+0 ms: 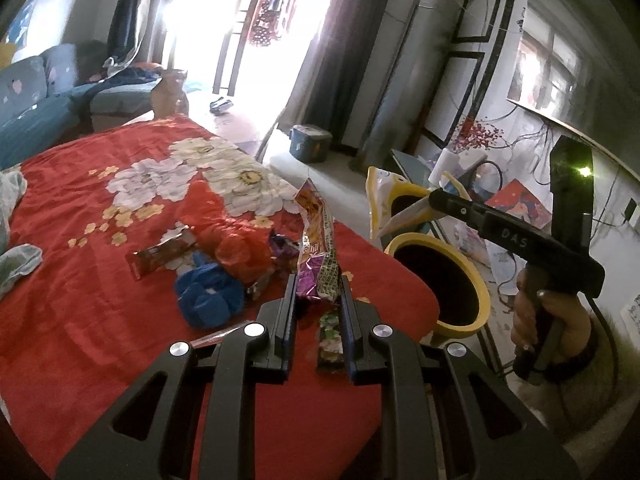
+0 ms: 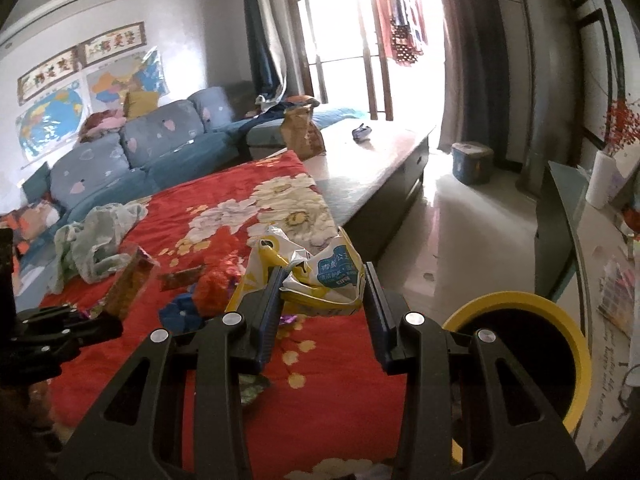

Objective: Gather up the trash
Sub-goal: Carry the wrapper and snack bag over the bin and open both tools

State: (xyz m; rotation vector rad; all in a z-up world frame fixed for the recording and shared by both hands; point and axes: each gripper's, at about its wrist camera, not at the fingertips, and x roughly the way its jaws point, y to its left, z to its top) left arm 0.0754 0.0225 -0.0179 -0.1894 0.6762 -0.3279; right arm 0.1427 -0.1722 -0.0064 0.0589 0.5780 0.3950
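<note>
My left gripper (image 1: 318, 294) is shut on a purple and orange snack wrapper (image 1: 316, 248), which stands up above the red flowered cloth (image 1: 100, 320). My right gripper (image 2: 322, 280) is shut on a crumpled yellow and white bag (image 2: 320, 276); in the left wrist view this bag (image 1: 384, 200) hangs above the yellow-rimmed black bin (image 1: 440, 280). The bin also shows in the right wrist view (image 2: 520, 360), at the lower right of the table. Loose trash lies on the cloth: a blue crumpled piece (image 1: 208, 296), an orange bag (image 1: 240, 252), a brown wrapper (image 1: 160, 256), a small green wrapper (image 1: 330, 340).
A pale green plastic bag (image 2: 96, 236) lies at the cloth's left. A blue sofa (image 2: 140, 152) stands behind. A brown paper bag (image 2: 300, 132) stands on the bare far tabletop. A blue pot (image 2: 472, 162) sits on the floor by the curtains. A TV stand (image 2: 560, 232) is right.
</note>
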